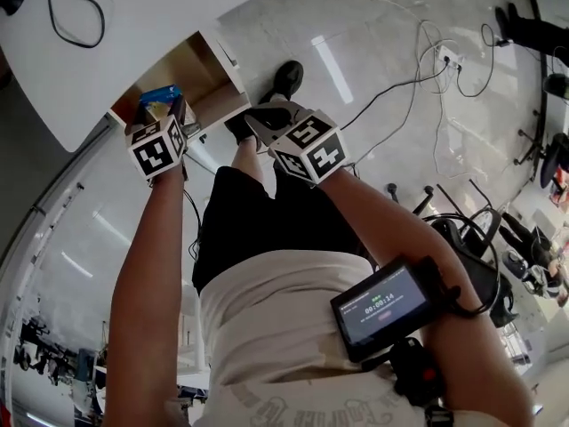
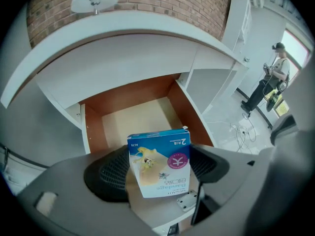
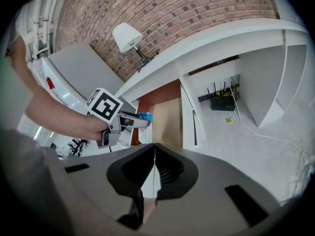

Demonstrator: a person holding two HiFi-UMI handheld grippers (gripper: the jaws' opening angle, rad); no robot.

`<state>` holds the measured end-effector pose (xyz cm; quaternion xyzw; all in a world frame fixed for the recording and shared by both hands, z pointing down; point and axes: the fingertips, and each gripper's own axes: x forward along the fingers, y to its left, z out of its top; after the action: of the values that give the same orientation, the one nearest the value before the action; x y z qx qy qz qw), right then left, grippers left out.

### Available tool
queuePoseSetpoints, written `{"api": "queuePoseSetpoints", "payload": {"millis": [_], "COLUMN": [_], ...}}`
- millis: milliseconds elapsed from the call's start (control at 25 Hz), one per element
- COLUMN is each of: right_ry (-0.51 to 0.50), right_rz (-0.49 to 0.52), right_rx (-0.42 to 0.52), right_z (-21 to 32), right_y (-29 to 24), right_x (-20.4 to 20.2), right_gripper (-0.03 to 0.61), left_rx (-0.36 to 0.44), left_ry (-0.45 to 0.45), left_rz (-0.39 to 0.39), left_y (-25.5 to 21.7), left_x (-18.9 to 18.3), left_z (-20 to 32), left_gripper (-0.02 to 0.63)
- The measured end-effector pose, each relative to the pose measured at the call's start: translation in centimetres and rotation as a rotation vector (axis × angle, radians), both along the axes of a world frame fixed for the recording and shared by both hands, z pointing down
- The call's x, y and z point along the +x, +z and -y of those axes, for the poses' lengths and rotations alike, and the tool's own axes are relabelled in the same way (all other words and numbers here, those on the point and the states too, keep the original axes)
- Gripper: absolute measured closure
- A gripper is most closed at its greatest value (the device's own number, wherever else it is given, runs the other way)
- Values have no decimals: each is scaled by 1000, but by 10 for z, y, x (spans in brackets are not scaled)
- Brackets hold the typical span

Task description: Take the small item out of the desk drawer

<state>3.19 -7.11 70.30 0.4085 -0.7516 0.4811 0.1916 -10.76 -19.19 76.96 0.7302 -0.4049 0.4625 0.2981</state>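
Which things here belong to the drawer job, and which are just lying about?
Job: small blue-and-white cardboard box, clamped in the left gripper; open wooden desk drawer.
Lying about: white table lamp; black router; black looped cable.

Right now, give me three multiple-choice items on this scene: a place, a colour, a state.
1. With the drawer open, where is the small box?
A. on the drawer's floor
B. in the left tongs
C. in the right tongs

2. What colours is the small box?
A. red and black
B. plain green
C. blue and white

3. How do the right tongs stand?
A. shut, nothing between them
B. wide open
C. shut on the small box

Key: 1 B, the left gripper view shows the box clamped between them; 2 C, its printed face is blue and white; 3 A, the right gripper view shows the jaws meeting on nothing.
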Motion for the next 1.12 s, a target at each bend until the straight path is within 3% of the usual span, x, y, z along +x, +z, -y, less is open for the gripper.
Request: {"api": "queuePoseSetpoints", "payload": {"millis": [720, 1120], "right_ry": [31, 77], "right_rz": [-56, -96], "right_rx": [105, 185], "right_z": [9, 19], "right_y": [-72, -112], "right_x": [15, 13], "right_gripper": [572, 572], "left_rx": [120, 125], "left_ry": [21, 34], "left_rz": [-120, -192], "left_y": [-104, -132], "left_x": [5, -10], "left_z": [-15, -35], "left_gripper": [236, 236]}}
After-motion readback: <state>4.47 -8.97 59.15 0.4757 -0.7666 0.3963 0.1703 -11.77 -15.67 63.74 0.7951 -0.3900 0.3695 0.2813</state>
